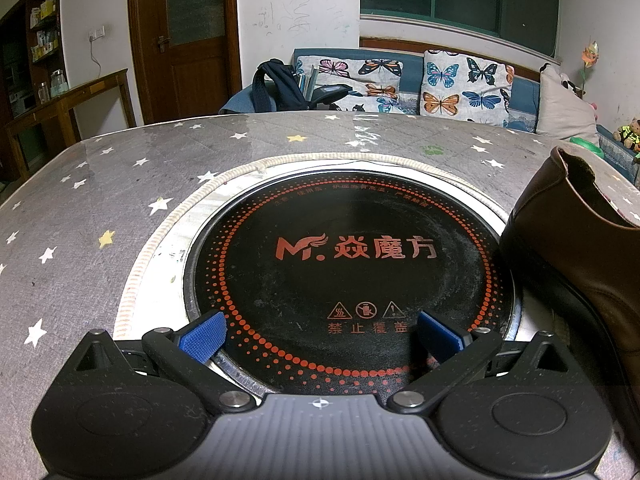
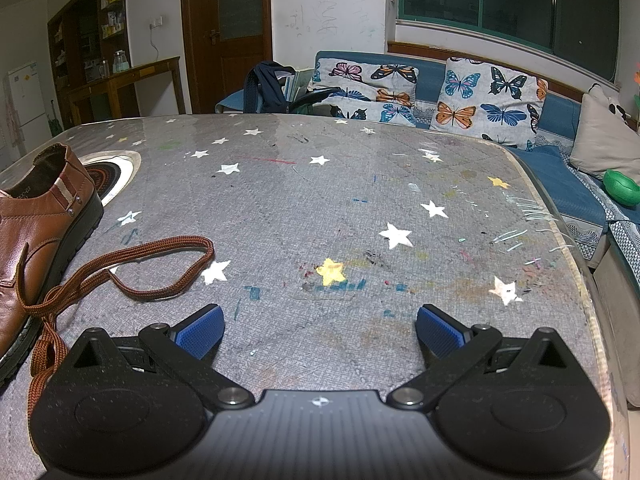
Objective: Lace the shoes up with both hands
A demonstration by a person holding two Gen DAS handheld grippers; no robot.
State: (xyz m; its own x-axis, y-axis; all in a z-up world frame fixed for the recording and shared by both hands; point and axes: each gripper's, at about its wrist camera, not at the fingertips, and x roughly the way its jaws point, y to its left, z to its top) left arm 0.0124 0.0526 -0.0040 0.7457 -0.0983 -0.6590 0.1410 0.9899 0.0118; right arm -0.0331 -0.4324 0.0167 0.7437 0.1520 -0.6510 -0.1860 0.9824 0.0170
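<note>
Your shoe sits on the table at the left of the right wrist view, beside the hob. Its lace trails loose over the cloth, passing under your right gripper. That gripper is spread wide and empty. Your left gripper gapes wide too, empty over the hob.
</note>
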